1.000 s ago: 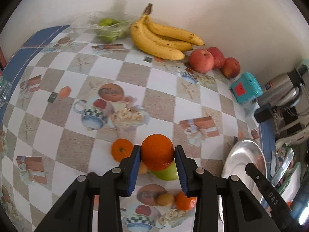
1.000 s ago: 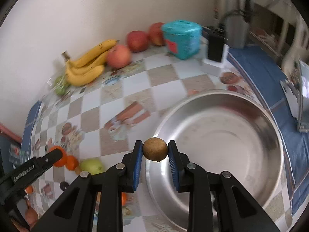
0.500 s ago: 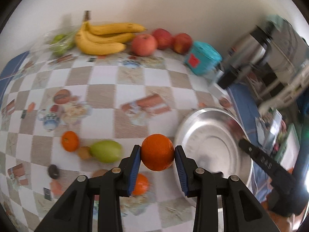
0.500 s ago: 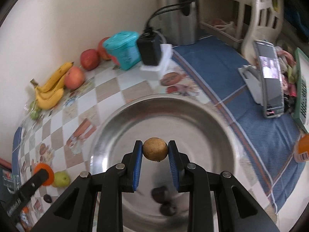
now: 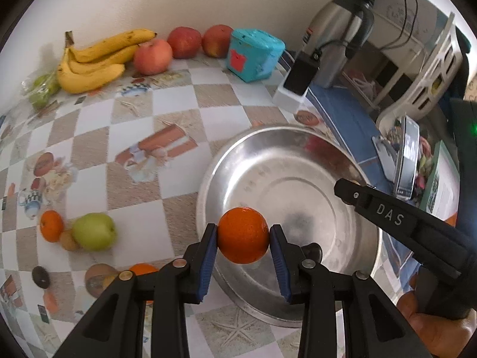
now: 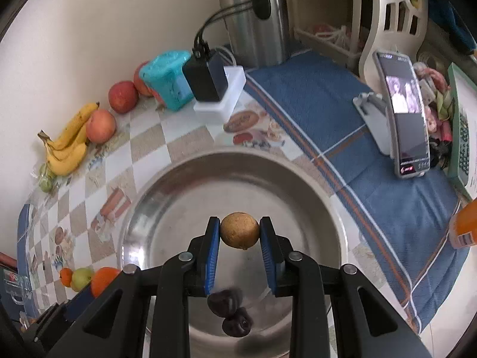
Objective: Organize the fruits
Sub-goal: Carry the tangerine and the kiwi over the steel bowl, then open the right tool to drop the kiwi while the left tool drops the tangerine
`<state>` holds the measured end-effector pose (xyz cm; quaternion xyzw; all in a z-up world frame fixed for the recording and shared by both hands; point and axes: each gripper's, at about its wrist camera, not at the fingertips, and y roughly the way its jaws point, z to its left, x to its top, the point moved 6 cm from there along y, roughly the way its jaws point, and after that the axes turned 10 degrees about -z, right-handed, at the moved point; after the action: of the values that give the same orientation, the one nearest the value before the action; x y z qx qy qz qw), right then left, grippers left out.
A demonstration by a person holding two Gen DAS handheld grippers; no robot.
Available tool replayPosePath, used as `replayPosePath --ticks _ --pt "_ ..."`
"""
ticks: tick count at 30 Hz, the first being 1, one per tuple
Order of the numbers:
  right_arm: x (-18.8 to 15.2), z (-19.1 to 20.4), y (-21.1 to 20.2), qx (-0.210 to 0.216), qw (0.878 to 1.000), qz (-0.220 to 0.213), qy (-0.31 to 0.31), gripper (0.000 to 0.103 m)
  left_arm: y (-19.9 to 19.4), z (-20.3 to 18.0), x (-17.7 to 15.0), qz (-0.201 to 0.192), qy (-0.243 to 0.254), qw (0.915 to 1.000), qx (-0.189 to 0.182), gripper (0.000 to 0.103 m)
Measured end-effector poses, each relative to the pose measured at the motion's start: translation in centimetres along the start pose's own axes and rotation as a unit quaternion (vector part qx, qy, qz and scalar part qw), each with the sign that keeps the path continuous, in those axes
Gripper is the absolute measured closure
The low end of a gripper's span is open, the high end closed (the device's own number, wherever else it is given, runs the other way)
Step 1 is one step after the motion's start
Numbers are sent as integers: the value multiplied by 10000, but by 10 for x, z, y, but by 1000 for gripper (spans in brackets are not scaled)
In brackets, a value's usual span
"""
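My left gripper (image 5: 243,240) is shut on an orange (image 5: 243,235) and holds it over the near left rim of a large steel bowl (image 5: 298,161). My right gripper (image 6: 240,232) is shut on a small brown round fruit (image 6: 240,230) above the middle of the bowl (image 6: 184,176). Two dark fruits (image 6: 229,313) lie in the bowl under it. On the checked tablecloth to the left lie a green apple (image 5: 94,231), a small orange (image 5: 51,226) and a small brown fruit (image 5: 69,240). The right gripper's arm (image 5: 396,223) shows in the left wrist view.
Bananas (image 5: 95,59), three red apples (image 5: 182,43) and a teal box (image 5: 253,53) line the back wall. A steel kettle (image 5: 337,38), a charger block (image 5: 298,77), a phone on a stand (image 6: 405,119) and a blue cloth (image 6: 342,119) lie to the right of the bowl.
Both grippers have carried their fruit rightward to the steel bowl. The left went from above the loose fruit to the bowl's rim; the right went from the rim to over its middle.
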<state>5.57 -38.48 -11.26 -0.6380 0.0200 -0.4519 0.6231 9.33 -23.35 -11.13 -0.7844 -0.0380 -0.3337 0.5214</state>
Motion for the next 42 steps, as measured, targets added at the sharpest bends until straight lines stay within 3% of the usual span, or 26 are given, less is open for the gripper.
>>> replayPosePath --ticks 7,13,17,26,28,33,42 --pt "-11 -5 14 -93 9996 283 33 75 10 -5 -8 107 84 9999 44 65" --pt "-8 -4 11 -148 9996 224 -76 72 7 -5 -6 82 91 9999 44 64" --pt "-3 0 3 -145 9997 99 -157 61 3 -6 -1 17 87 10000 11 62" --pt "13 11 -23 -121 9990 -273 -340 42 -18 1 17 -193 -127 9997 -57 43" --pt "14 13 -27 -139 9987 -304 -397 42 -21 11 20 -185 -289 9994 78 39" --pt "8 17 -27 -210 9980 -213 -551 30 -32 49 29 -266 -691 9952 638 25" --pt "-7 30 -22 -165 9973 -49 -709 30 -47 115 26 -215 -925 9753 1995 6"
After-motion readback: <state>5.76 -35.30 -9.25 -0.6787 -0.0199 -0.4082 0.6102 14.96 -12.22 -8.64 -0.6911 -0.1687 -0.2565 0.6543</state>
